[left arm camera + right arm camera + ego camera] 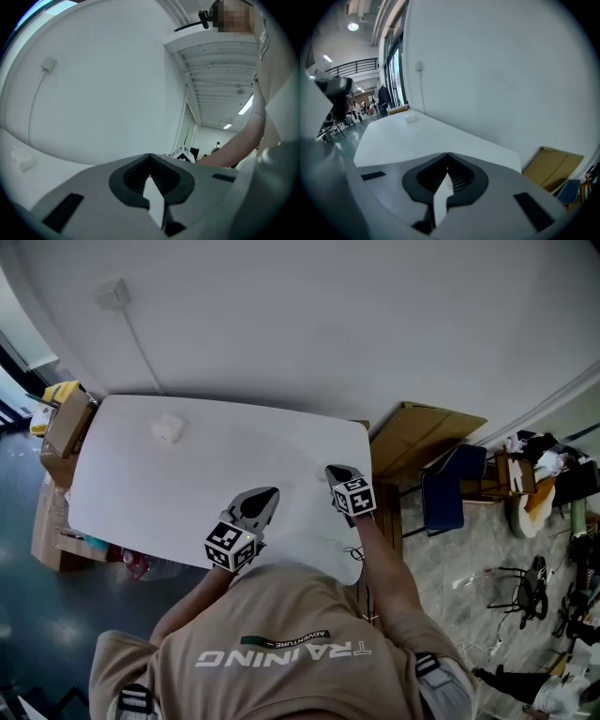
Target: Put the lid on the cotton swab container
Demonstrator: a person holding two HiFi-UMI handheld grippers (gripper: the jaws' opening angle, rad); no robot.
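Left gripper (269, 495) and right gripper (332, 471) closed and empty at the tabletop's (122, 474) near edge; cotton swab container (167, 430) near far left corner, judged light, rigid, slippery plastic, best gripped across its sides.

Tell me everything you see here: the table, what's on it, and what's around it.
Table: one, white, centre, against the wall.
Small box: one, white, far left part of the table; too small to tell whether it has a lid.
Wall socket: one, white, on the wall, with a cable running down.
Cardboard boxes: a few, brown, at the table's left end.
Cardboard sheet: one, brown, right of the table.
Chair: one, blue, beside the sheet.
Left gripper: grey, over the near table edge, jaws together, empty.
Right gripper: grey, near the table's right end, jaws together, empty.
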